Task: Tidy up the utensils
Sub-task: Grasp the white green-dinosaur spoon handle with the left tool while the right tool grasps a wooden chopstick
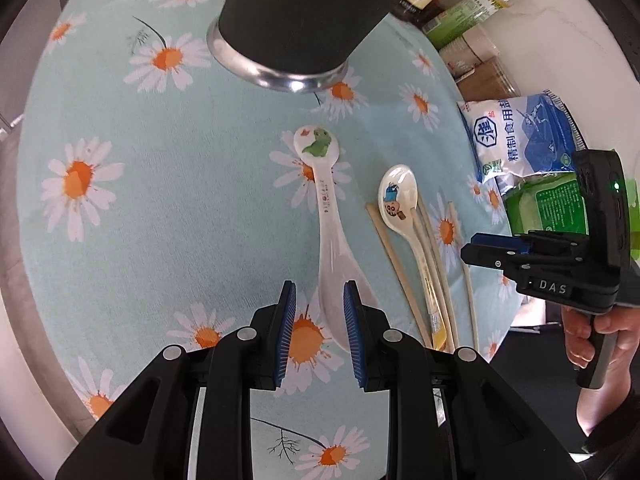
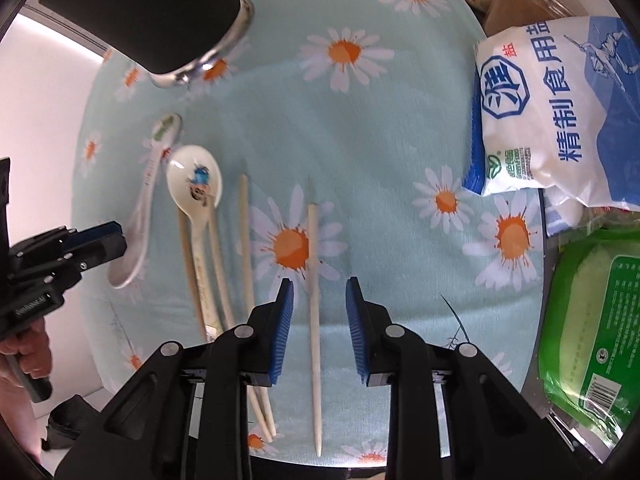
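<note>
A white spoon with a green dinosaur on its handle end (image 1: 329,236) lies on the daisy tablecloth, bowl toward me. My left gripper (image 1: 320,300) is open just above the bowl, which lies partly under the right finger. A second white spoon with a blue cartoon (image 1: 400,204) lies to the right among several beige chopsticks (image 1: 394,256). My right gripper (image 2: 319,296) is open, with a single chopstick (image 2: 314,304) lying between its fingers. The other chopsticks (image 2: 244,248) and both spoons (image 2: 198,188) lie to its left. A tall black holder with a steel base (image 1: 292,20) stands at the back.
A white and blue salt bag (image 2: 556,108) and a green packet (image 2: 592,320) lie at the right edge of the table. Bottles and boxes (image 1: 460,4) stand at the back right. The tablecloth (image 1: 160,220) ends near the front edge.
</note>
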`<state>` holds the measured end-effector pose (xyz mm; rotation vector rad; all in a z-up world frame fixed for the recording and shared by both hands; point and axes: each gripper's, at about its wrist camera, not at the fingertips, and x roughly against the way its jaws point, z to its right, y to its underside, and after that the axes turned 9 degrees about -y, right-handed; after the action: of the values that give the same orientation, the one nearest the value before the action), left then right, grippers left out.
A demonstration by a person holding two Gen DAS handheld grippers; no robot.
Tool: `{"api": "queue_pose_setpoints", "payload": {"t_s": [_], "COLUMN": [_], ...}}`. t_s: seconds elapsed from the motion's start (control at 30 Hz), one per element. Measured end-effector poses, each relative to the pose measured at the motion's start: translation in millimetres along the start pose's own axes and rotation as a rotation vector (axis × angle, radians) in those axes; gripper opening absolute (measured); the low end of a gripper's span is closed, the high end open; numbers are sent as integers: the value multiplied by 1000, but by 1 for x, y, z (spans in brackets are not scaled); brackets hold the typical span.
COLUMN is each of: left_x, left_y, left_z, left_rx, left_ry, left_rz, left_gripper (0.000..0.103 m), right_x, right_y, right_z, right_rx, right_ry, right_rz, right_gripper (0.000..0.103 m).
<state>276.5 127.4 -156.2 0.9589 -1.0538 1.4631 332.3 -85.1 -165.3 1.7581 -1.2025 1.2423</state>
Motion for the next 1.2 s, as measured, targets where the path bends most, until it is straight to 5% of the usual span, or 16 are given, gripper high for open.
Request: {"api": "queue_pose_setpoints", "payload": {"t_s": [0.43,0.6,1.2], "left_x": [-9,-13,2], "left_y": [-17,-20,-12], "left_z": [12,16,10], "left_rx": [-91,-106,-47], "left_ry": [-26,-63,-51], "left_rz": [-114,-136,-82], "left_gripper": [20,5,2], "right_x": [-29,-35,-8], "right_y": [-10,-9,-6], "right_z": [-33,-45,-43], "right_rx": [42,47,103], "right_ry": [138,164,87], "right_rz": [-41,-34,11], "right_gripper": [12,6,5]}}
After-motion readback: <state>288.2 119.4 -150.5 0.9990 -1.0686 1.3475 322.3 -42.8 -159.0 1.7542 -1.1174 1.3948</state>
